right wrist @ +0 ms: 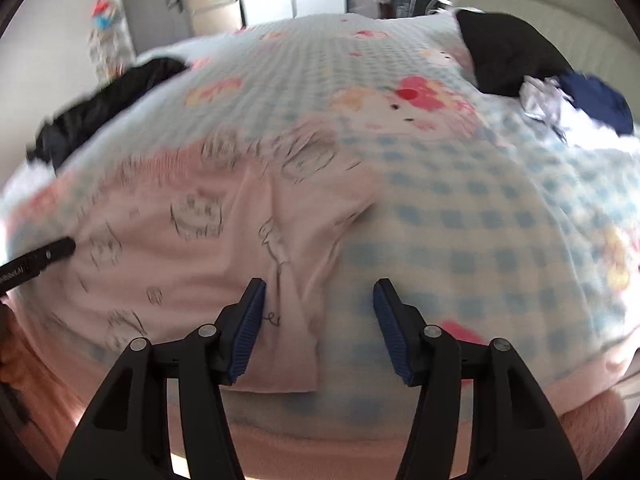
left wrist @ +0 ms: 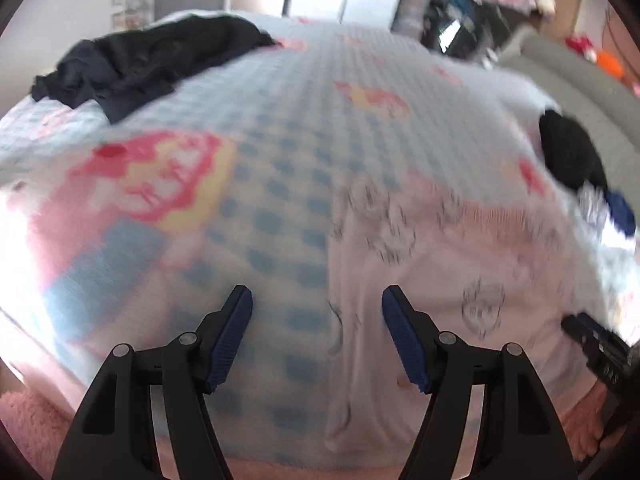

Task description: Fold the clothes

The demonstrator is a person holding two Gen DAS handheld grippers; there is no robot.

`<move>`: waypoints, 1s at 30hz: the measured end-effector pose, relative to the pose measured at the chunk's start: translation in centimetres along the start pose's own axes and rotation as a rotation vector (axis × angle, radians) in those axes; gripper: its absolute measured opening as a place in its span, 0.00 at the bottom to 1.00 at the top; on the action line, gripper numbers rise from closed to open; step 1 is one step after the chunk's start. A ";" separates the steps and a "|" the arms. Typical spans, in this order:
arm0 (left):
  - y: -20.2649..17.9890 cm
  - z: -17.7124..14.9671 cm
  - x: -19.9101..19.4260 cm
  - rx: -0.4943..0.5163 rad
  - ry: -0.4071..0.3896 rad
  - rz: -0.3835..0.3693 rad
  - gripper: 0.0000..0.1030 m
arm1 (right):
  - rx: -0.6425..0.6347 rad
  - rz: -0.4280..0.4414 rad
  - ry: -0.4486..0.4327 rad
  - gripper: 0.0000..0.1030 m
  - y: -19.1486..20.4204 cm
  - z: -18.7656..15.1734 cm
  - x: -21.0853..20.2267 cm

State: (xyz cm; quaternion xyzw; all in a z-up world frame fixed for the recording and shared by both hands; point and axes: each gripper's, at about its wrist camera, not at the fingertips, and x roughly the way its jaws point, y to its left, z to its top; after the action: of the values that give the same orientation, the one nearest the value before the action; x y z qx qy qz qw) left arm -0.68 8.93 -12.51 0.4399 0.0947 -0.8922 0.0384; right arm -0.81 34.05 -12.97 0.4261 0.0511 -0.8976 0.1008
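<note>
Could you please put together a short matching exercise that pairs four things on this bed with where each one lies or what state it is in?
Things:
1. pink garment
2. black garment
3. dark blue cloth
4. left gripper

Places or states:
A. open, holding nothing
B. crumpled at the far left of the blanket
C. spread out at the near edge, between the two grippers
D. in the pile at the far right, by the headboard

Pairs: 1-C, 2-B, 3-D, 4-A
</note>
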 end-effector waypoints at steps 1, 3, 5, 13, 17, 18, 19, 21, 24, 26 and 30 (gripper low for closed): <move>-0.4 0.3 0.2 0.011 -0.001 0.007 0.68 | -0.003 0.011 -0.005 0.57 0.2 0.4 0.1; -1.1 0.8 0.7 0.034 -0.003 0.022 0.68 | -0.008 0.033 -0.015 0.58 0.7 1.2 0.2; -1.8 1.4 1.2 0.057 -0.005 0.037 0.68 | -0.013 0.054 -0.025 0.60 1.1 2.1 0.4; -3.0 2.6 1.8 0.115 -0.029 0.066 0.73 | -0.102 0.043 0.011 0.59 2.9 3.9 3.4; -1.6 1.8 0.3 0.100 -0.063 0.042 0.71 | -0.126 0.004 0.016 0.59 0.9 2.8 4.4; -1.2 1.5 -0.1 0.096 -0.072 0.036 0.70 | -0.104 0.010 0.016 0.59 0.4 2.8 4.2; -0.9 1.3 -0.4 0.092 -0.081 0.030 0.69 | -0.080 0.008 0.013 0.59 0.1 2.9 3.9; -0.1 0.9 -1.2 0.085 -0.098 0.018 0.69 | -0.045 0.007 -0.010 0.59 0.2 3.2 2.8; 0.9 0.3 -2.3 0.073 -0.123 0.000 0.69 | -0.014 0.048 -0.073 0.60 1.1 3.2 0.4; 1.5 -0.1 -2.9 0.074 -0.134 -0.003 0.69 | -0.044 0.076 -0.079 0.60 2.3 2.6 -0.3; 2.3 -0.9 -1.2 0.119 -0.046 0.157 0.57 | -0.106 0.027 -0.037 0.60 3.2 1.1 0.5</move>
State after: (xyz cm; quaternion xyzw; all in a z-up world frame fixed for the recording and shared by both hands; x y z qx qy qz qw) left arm 1.08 6.88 -12.39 0.4271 0.0059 -0.9003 0.0841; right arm -1.26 30.65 -12.68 0.4040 0.0910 -0.9000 0.1362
